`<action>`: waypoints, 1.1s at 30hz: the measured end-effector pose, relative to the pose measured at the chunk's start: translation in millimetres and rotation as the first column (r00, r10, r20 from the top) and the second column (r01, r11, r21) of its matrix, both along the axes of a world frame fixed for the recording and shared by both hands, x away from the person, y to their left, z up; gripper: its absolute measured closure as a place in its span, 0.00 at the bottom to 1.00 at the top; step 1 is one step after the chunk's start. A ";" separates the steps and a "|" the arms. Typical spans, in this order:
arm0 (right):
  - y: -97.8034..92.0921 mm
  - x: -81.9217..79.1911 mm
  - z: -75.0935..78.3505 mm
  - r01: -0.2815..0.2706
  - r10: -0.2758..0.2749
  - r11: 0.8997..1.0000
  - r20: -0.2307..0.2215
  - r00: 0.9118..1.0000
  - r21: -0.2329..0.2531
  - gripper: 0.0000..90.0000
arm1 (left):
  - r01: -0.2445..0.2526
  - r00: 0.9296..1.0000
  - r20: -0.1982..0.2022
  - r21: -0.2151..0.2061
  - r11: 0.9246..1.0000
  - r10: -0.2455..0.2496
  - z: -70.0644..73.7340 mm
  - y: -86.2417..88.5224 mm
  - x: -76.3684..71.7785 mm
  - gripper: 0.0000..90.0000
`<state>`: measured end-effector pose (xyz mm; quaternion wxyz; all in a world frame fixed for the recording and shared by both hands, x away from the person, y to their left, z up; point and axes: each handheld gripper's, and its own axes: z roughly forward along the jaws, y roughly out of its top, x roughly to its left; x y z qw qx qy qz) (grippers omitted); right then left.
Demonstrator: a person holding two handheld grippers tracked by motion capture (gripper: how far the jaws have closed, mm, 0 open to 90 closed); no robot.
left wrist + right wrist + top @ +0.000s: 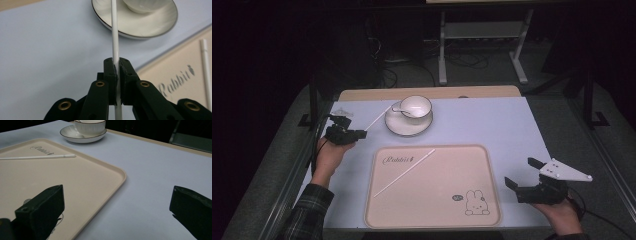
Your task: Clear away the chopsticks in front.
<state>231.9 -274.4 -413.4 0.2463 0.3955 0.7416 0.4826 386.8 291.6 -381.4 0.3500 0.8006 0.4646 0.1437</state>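
Jaws of our left gripper [362, 134] are clenching a white stick [115, 37] at the table's [492, 120] left edge, and we are pointing its far end toward the saucer [408, 125] holding the cup [415, 106]. Our right gripper [523, 174] is hovering with jaws spread wide just right of the beige tray [432, 212], where a second stick [404, 172] is lying diagonally near the printed lettering.

Left gripper [362, 134]: held in the left hand [329, 155] at the table's left side, jaws closed. Right gripper [523, 172]: held in the right hand [562, 212] at the lower right, jaws spread wide.
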 end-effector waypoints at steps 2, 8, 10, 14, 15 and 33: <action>0.0 -0.3 0.4 0.000 0.000 1.000 0.002 1.000 -0.001 0.00 | 0.008 1.000 -0.004 -0.010 1.000 -0.008 -1.4 -0.6 -10.0 0.94; 1.3 -0.4 0.6 -0.004 0.004 1.000 0.003 1.000 -0.002 0.00 | 0.058 0.998 0.003 -0.036 0.998 -0.058 0.0 -8.4 -38.7 0.94; 1.5 -0.5 0.5 -0.005 0.005 1.000 0.003 1.000 -0.005 0.00 | 0.077 0.997 0.005 -0.040 0.996 -0.077 -0.1 -13.5 -47.7 0.94; 1.5 -0.5 0.5 -0.005 0.005 1.000 0.003 1.000 -0.004 0.00 | 0.112 0.994 -0.005 -0.045 0.993 -0.112 -3.9 -24.2 -61.5 0.94; 1.5 -0.4 0.5 -0.005 0.005 1.000 0.003 1.000 -0.005 0.00 | 0.126 0.992 -0.010 -0.049 0.991 -0.126 -5.6 -28.5 -65.7 0.94; 2.5 0.4 -0.1 -0.009 0.009 1.000 0.000 1.000 -0.009 0.00 | 0.286 0.953 -0.097 -0.014 0.958 -0.286 -29.6 -100.3 -94.0 0.94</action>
